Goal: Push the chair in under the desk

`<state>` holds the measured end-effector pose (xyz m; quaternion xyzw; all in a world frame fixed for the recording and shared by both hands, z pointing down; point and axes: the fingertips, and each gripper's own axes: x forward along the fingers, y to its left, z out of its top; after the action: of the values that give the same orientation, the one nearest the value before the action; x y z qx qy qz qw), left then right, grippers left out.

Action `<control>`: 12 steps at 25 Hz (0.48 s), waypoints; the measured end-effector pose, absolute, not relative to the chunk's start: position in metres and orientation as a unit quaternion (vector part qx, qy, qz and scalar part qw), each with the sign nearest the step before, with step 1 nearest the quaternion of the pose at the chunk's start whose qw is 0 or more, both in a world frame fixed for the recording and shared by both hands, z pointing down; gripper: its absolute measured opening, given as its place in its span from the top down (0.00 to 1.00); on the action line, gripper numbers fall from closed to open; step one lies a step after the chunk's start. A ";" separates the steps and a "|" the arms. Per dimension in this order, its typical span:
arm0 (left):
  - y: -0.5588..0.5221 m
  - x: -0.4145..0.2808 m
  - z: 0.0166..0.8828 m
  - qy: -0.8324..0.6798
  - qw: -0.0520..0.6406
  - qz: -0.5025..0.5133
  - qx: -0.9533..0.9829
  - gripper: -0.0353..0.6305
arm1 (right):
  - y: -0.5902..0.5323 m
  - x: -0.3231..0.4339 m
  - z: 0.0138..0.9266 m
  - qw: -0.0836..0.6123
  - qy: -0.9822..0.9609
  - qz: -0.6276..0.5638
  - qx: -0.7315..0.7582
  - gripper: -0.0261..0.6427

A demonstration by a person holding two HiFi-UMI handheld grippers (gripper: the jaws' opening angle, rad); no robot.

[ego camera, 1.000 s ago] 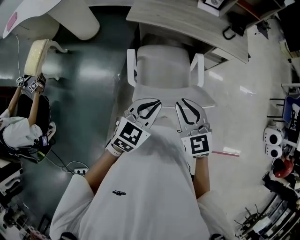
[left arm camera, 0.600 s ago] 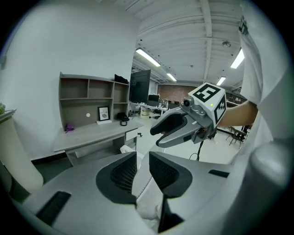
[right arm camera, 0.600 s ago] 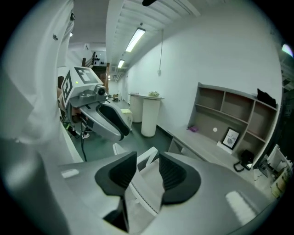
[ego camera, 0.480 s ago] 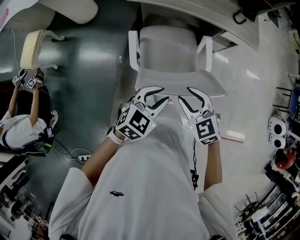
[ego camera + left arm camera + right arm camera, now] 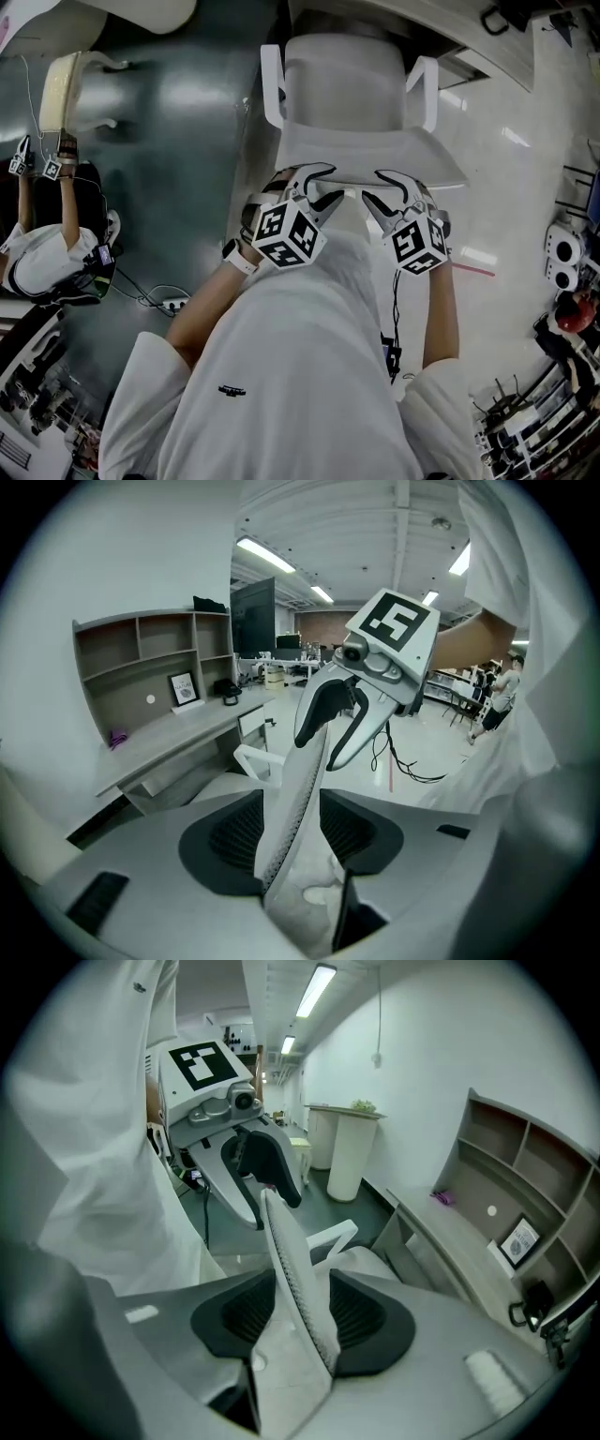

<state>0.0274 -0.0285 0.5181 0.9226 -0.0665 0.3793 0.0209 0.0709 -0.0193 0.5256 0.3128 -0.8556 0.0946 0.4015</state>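
Where the single white chair (image 5: 342,89) stands, its seat front meets the bench (image 5: 169,738) edge, with two armrests (image 5: 273,84) showing. Two grippers are in use, each carrying one cube (image 5: 289,234) of square markers. Left gripper (image 5: 333,183) and right gripper (image 5: 373,187): fingers have just been opening and now stand wide, straddling the top of the backrest (image 5: 291,808) without pressing it.

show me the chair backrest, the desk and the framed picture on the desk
chair backrest (image 5: 384,155), head view, on its sloping face just below the top edge
desk (image 5: 178,735), left gripper view, on the bare top
framed picture (image 5: 184,688), left gripper view, on its middle
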 end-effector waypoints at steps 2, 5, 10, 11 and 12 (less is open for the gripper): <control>-0.027 0.028 0.529 -0.061 0.016 0.393 0.917 0.69 | -0.018 0.071 0.537 0.415 -0.852 0.092 0.305 0.69; -0.024 0.033 0.542 -0.047 -0.009 0.415 0.909 0.69 | -0.018 0.078 0.553 0.442 -0.840 0.083 0.304 0.69; -0.028 0.033 0.556 -0.044 -0.042 0.441 0.895 0.71 | -0.020 0.076 0.563 0.466 -0.831 0.061 0.296 0.73; -0.029 0.032 0.559 -0.046 -0.038 0.449 0.891 0.72 | -0.021 0.074 0.564 0.468 -0.831 0.057 0.294 0.73; -0.029 0.032 0.561 -0.048 -0.029 0.456 0.888 0.73 | -0.021 0.074 0.565 0.469 -0.831 0.056 0.294 0.74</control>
<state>0.0320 -0.0289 0.5609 0.8881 -0.0476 0.4563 -0.0292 0.0737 -0.0211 0.5653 0.2939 -0.8312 0.0557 0.4687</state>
